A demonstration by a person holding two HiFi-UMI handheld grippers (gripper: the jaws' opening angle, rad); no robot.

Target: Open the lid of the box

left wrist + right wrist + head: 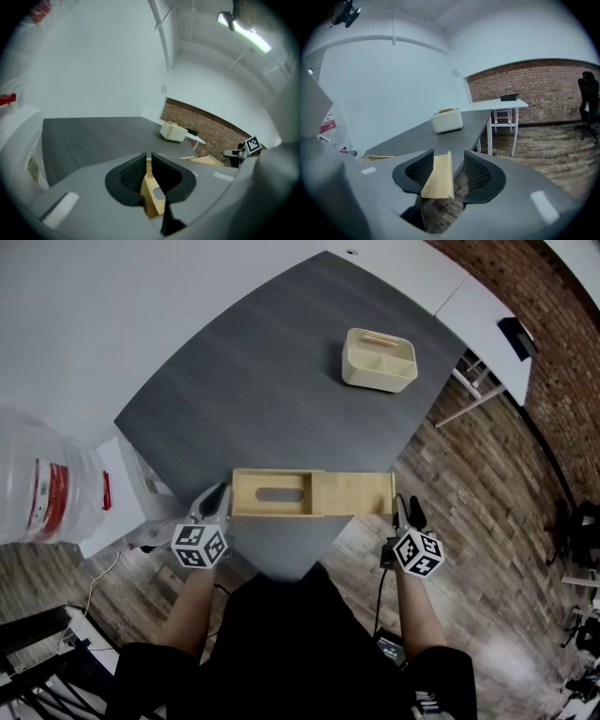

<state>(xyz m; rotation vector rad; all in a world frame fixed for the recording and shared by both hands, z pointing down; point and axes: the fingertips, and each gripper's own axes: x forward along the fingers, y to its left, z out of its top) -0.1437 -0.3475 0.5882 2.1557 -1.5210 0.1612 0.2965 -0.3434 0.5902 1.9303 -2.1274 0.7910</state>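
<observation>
Over the near corner of the dark grey table [262, 381] hangs a light wooden box [272, 493] with an oval slot in its top. Its flat sliding lid [358, 493] sticks out of the box's right end. My left gripper [217, 502] grips the box's left end, and in the left gripper view its jaws [148, 157] are pinched on the wooden wall [152, 197]. My right gripper [401, 515] is at the lid's right end. There the jaws [448, 154] stand wide; the lid's end [439, 178] leans on the left pad, clear of the right pad.
A cream divided caddy [379, 359] stands far back on the table, also seen as caddy [173, 131] and caddy [446, 120]. A clear plastic bag [47, 484] sits at the left. White tables [487, 306], wooden floor [487, 474] and a brick wall lie to the right.
</observation>
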